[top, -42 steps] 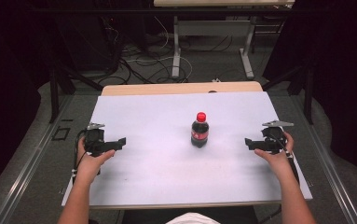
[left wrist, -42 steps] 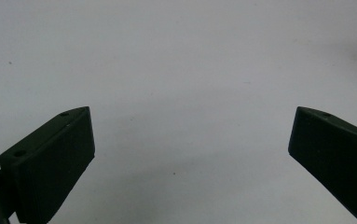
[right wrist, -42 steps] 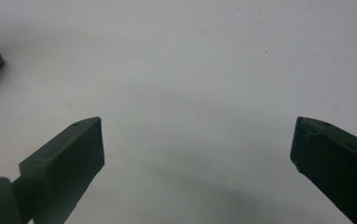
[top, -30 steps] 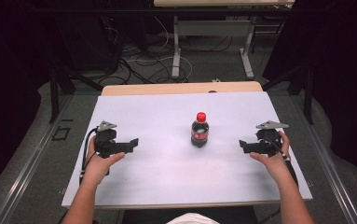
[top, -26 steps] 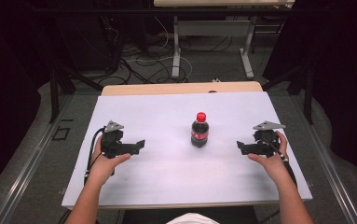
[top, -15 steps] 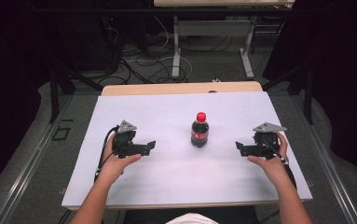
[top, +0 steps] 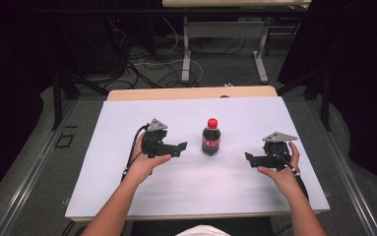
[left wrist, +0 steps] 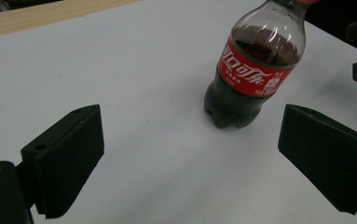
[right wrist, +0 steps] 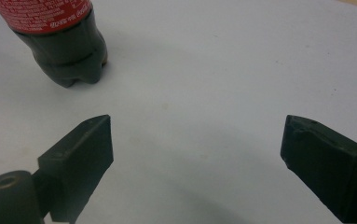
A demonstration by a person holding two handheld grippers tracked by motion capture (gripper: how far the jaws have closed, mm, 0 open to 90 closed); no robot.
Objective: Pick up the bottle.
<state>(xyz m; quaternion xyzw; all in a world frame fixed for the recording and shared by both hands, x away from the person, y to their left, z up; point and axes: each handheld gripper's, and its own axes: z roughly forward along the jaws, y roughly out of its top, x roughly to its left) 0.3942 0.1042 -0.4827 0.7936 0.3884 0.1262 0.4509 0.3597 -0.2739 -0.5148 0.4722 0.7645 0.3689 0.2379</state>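
Observation:
A small cola bottle with a red cap and red label stands upright in the middle of the white table top. My left gripper is just left of it, pointing at it, a short gap away. In the left gripper view the bottle stands ahead and right of centre; the left gripper is open, and its jaws have just closed a little with nothing between them. My right gripper is farther off on the right, also open after a slight closing, empty. The right gripper view has the bottle's base at upper left.
A wooden strip runs along the table's far edge. Beyond it are cables on the floor and the legs of another table. Metal rails flank the table on both sides.
My left hand has moved right across the table, from near the left edge to just beside the bottle. The right hand has shifted slightly inward. The bottle has not moved.

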